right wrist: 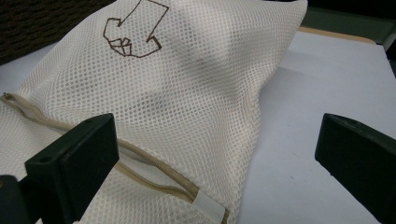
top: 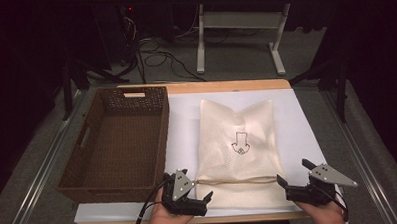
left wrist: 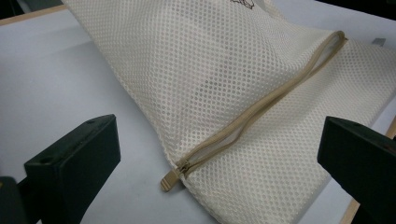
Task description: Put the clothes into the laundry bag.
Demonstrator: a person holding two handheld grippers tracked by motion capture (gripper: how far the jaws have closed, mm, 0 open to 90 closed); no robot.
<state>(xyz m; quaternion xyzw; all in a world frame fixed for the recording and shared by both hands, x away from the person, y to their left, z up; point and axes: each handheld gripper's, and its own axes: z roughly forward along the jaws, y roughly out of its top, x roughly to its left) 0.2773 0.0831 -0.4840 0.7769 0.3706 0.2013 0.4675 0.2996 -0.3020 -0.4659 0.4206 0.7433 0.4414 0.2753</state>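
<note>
A cream mesh bag [top: 237, 140] lies flat on the white sheet, with a brown arrow emblem [top: 240, 143] on top and a tan zipper [top: 236, 180] across its near end. My left gripper [top: 188, 186] stands open at the zipper's left end. In the left gripper view the zipper pull [left wrist: 170, 179] lies on the sheet between the wide-apart jaws of the left gripper [left wrist: 219, 135]. My right gripper [top: 293, 171] stands open at the bag's right near corner. The right gripper [right wrist: 217, 130] looks over the zipper [right wrist: 154, 172] and its white end tab [right wrist: 208, 205].
A brown woven basket [top: 87, 141] with nothing in it stands left of the bag, close to my left gripper. The white sheet [top: 297, 123] covers the wooden table. Beyond the table's far edge are floor cables and a white table frame [top: 201, 42].
</note>
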